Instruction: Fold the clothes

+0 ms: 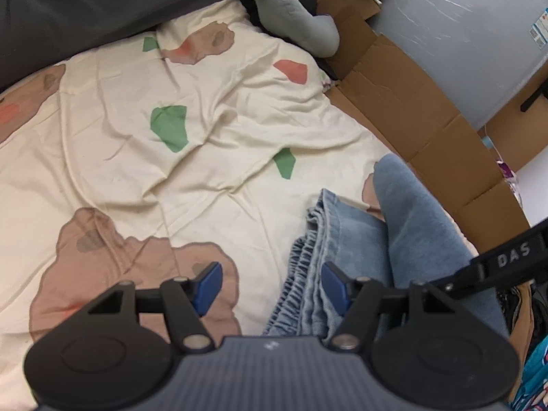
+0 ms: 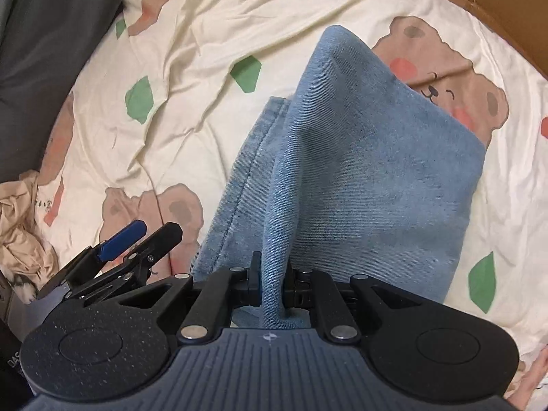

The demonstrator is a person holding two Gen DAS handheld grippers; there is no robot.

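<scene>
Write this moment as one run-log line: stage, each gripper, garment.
stage: mid-fold | right gripper: shut on blue denim garment | left gripper: open, empty, beside elastic waistband | surface: bear-print sheet

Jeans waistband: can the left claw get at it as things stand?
Probably yes. The left claw is open with the elastic waistband right at its fingertips, nothing between; the right claw holds the jeans elsewhere.

The light blue denim garment [image 2: 359, 178] lies folded on the bear-print bedsheet [image 2: 205, 34]. One fold rises pinched upward, and its gathered elastic waistband [image 1: 301, 274] rests on the sheet.
</scene>
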